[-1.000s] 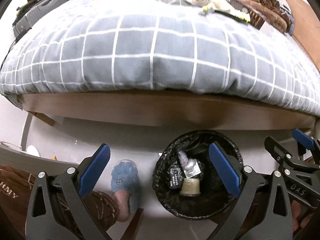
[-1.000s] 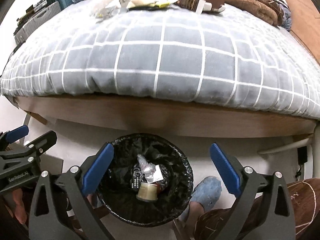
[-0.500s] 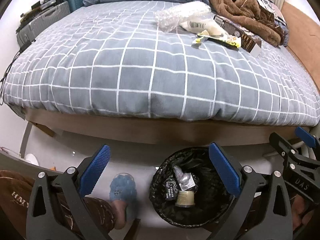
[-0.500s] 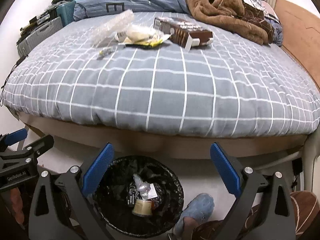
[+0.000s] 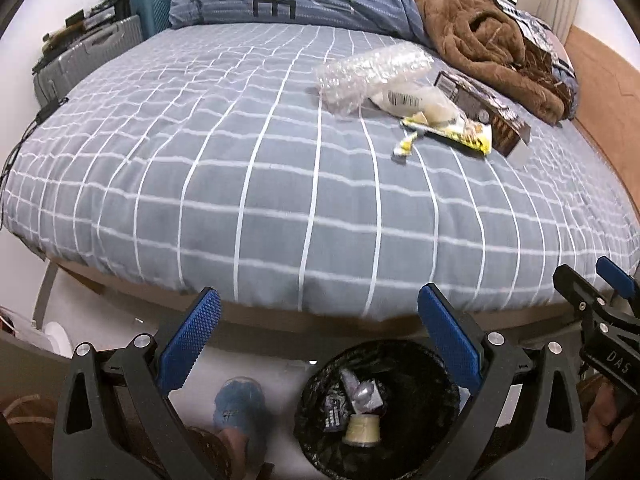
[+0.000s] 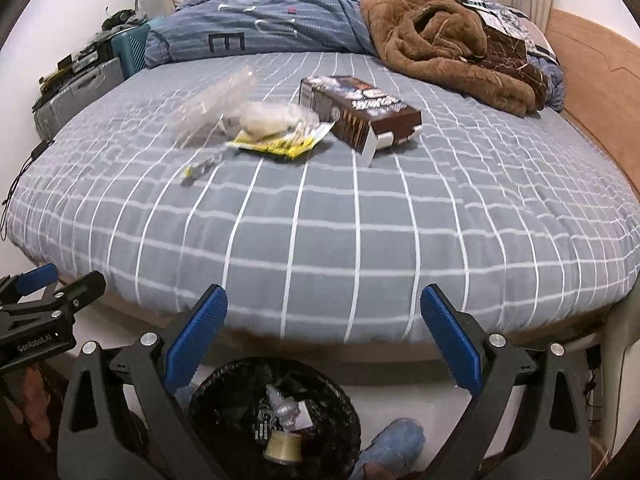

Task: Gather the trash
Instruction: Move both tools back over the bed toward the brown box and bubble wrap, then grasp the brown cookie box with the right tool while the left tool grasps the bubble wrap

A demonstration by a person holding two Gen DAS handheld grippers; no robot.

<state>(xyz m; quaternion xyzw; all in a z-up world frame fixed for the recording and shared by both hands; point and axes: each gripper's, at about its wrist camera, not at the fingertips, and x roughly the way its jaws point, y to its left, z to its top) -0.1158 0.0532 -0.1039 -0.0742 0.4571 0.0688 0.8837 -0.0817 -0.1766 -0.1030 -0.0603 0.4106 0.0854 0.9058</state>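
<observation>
Soft, even indoor light falls on the bed (image 6: pixel 320 208) with no hard shadows and no glare. Under the bed frame the floor is dimmer, and the inside of the bin (image 5: pixel 416 412) is dark. Both fisheye views bend straight lines and go black at the corners. The clear plastic wrap (image 6: pixel 212 100) is smeared by motion blur in the right view; the slipper (image 5: pixel 240 404) looks soft.

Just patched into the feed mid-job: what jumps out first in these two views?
A cluster of litter sits far across the grey checked bedspread: bubble wrap, a yellow wrapper and a brown carton, lying close together. On the floor below the bed's near edge stands a black-lined trash bin already holding scraps. Both tongs, left and right, hang open and empty above it.
</observation>
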